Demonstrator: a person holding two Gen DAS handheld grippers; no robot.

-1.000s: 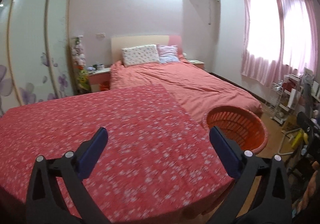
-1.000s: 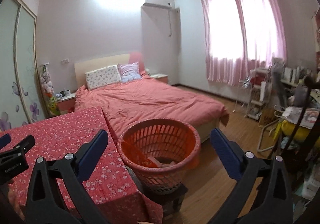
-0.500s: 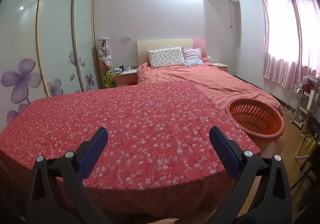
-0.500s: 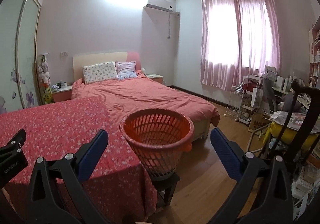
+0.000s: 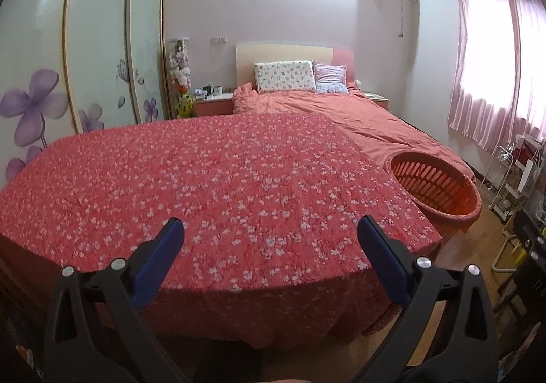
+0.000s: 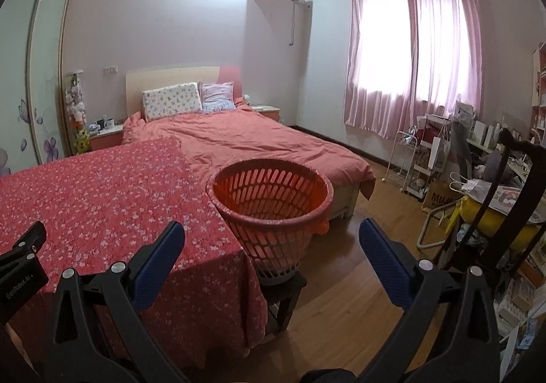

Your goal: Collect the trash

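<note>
Both the left gripper and right gripper gape wide and empty over the floral tablecloth, where no trash shows, so collecting seems finished, the orange basket standing just beside the table's right edge.

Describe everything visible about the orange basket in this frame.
The orange basket is round, plastic-looking, with slotted walls tapering downward and a thick rolled rim. It stands upright on a small dark stool beside the floral-covered table, before the bed's foot. Its bottom is out of sight, so contents cannot be told. Neither gripper touches it.
</note>
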